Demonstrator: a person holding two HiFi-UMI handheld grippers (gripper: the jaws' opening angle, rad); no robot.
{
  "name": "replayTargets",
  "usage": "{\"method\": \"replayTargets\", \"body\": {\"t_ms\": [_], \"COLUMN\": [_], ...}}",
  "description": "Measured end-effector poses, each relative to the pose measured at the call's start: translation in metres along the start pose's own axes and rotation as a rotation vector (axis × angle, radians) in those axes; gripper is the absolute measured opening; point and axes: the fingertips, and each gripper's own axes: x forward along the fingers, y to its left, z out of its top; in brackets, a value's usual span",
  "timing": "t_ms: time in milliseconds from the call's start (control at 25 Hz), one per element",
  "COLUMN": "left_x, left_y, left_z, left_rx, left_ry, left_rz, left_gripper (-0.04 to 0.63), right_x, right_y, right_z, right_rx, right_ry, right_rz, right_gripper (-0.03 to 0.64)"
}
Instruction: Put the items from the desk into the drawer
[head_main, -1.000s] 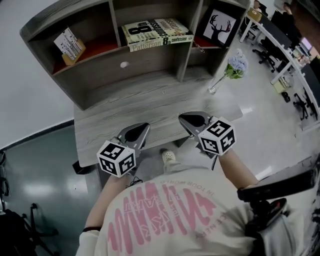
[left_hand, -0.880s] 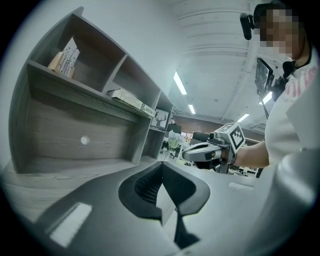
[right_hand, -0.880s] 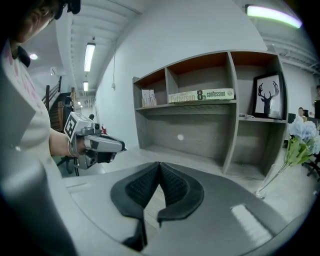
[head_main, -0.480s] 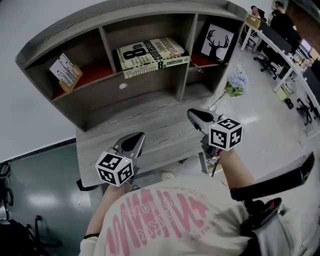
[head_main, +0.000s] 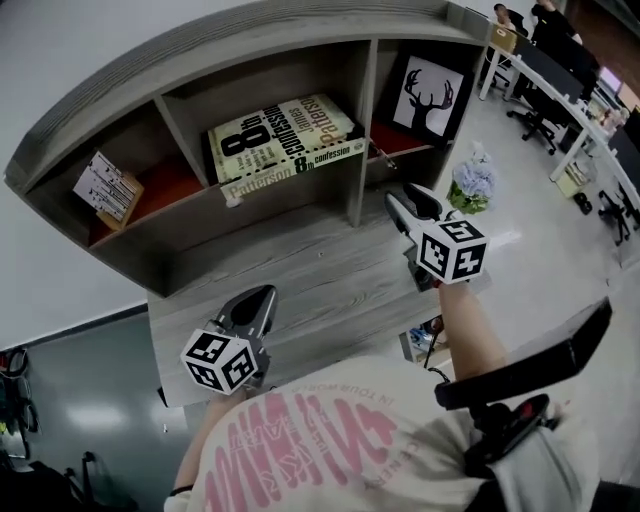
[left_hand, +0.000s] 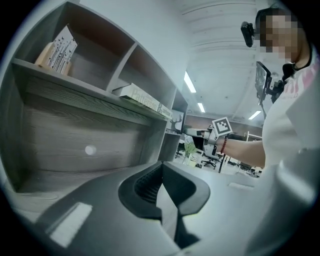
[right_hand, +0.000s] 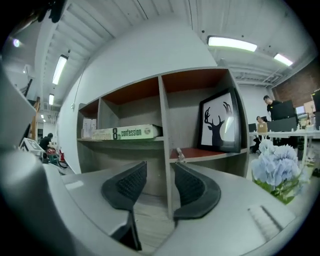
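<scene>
Head view: I am standing over the table (head_main: 320, 280), and by my reading no item is stowed yet. From the left, the card box (head_main: 105, 188) is sitting on its shelf. My left tongs (head_main: 257, 300) are hovering clenched on nothing. The drawer (head_main: 260, 208), marked by its white knob, is looking shut, with the book (head_main: 285, 135) lying above it. My right tongs (head_main: 405, 203) have just been opening with nothing between them. They are pointing at the shelf divider (head_main: 358, 130), likely an obstacle beside the deer picture (head_main: 430, 88). The flowers (head_main: 470, 182) are waiting at the table's right edge.
</scene>
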Motion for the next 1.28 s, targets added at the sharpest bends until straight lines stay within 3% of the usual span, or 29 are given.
{"method": "replayTargets", "body": {"t_ms": [400, 640, 1040, 1280], "left_x": [0.023, 0.030, 0.035, 0.034], "left_y": [0.025, 0.039, 0.047, 0.041], "left_z": [-0.011, -0.013, -0.016, -0.016], "left_rx": [-0.038, -0.037, -0.059, -0.052], "left_ry": [0.060, 0.080, 0.082, 0.079], "left_rz": [0.055, 0.086, 0.104, 0.101], "left_gripper": [0.020, 0.020, 0.020, 0.020], "right_x": [0.066, 0.087, 0.094, 0.093], "right_y": [-0.045, -0.057, -0.062, -0.060], "right_z": [0.006, 0.003, -0.001, 0.000], "right_rx": [-0.142, -0.125, -0.116, -0.101], "right_ry": [-0.040, -0.041, -0.040, -0.040], "right_rz": [-0.106, -0.107, -0.129, -0.114], "right_gripper": [0.179, 0.162, 0.071, 0.069]}}
